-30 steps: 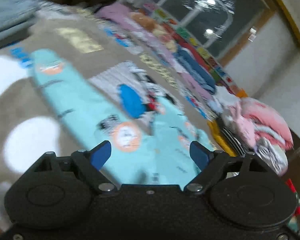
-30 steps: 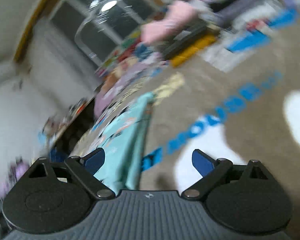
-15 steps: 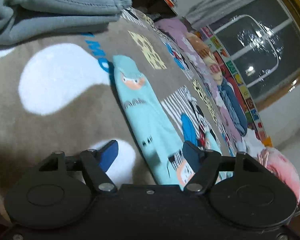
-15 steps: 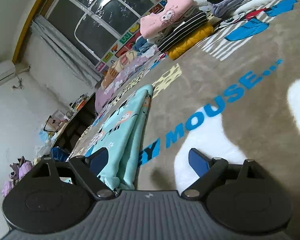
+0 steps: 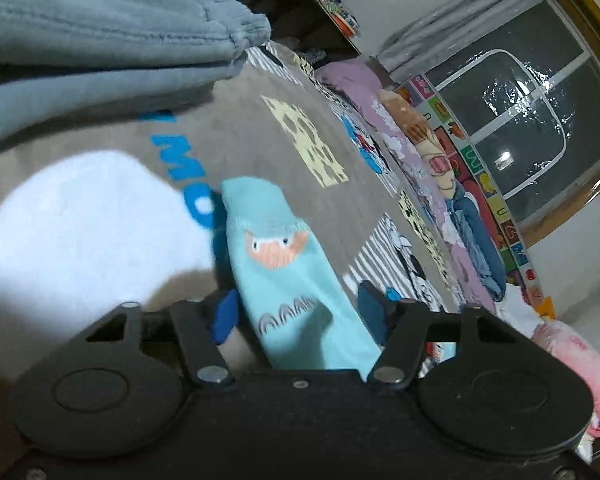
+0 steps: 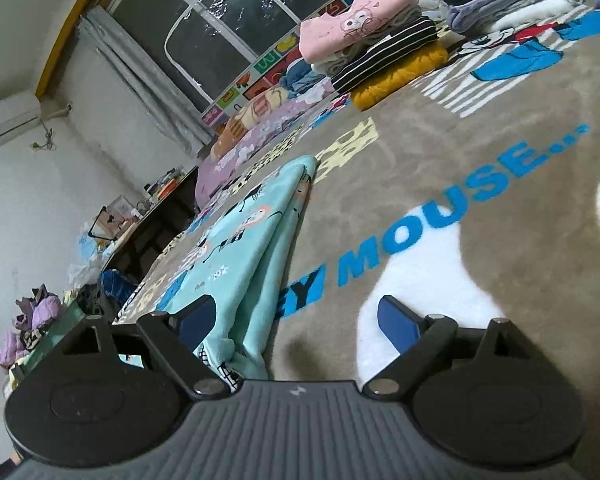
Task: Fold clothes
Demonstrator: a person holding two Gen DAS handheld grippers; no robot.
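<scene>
The near end of the turquoise garment (image 5: pixel 296 288) disappears behind the left gripper's (image 5: pixel 298 312) black body, so whether its closing pads already press the cloth cannot be told. In the right wrist view the garment's near hem (image 6: pixel 236 344) slips under the right gripper (image 6: pixel 296 320) housing. The grey-blue sweatshirt (image 5: pixel 100 28) is cut off by the frame's top and left edges.
</scene>
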